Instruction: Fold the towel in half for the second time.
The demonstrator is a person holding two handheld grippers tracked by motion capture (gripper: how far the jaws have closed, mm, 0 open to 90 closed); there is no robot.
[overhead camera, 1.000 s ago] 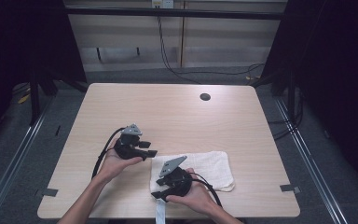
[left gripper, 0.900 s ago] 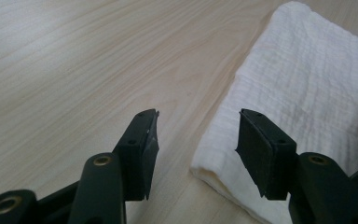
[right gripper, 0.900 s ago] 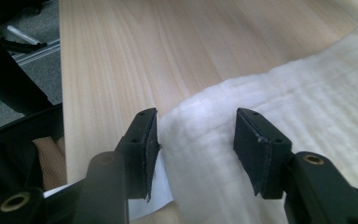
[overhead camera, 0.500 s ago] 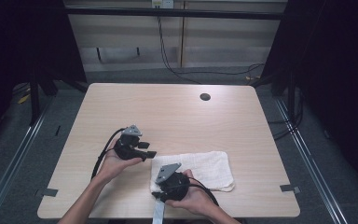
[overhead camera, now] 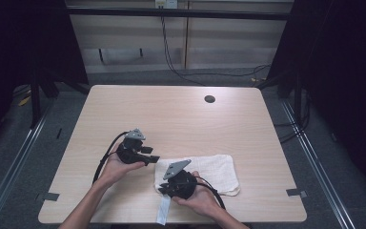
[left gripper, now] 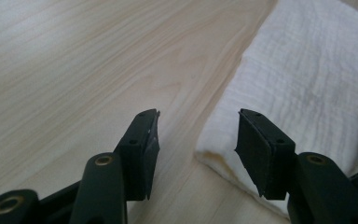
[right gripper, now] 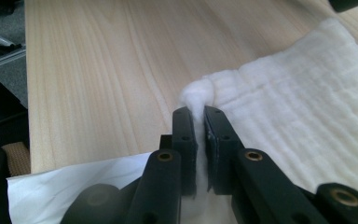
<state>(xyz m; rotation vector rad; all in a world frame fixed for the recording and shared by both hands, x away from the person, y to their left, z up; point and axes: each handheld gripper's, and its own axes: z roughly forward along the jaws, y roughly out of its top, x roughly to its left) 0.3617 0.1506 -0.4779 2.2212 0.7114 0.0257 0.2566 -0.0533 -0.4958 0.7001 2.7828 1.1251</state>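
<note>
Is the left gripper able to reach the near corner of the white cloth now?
Probably yes: the left gripper is open, the white cloth corner lies right before it, and nothing stands between.

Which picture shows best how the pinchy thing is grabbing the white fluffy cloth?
The right gripper view: the right gripper has its black jaws shut on a pinched-up corner of the white woven cloth. The high view shows the whole cloth, small. The left gripper view shows another cloth edge by open jaws.

Cloth (overhead camera: pixel 205 171) lies on the table's (overhead camera: pixel 181 119) near right part.
</note>
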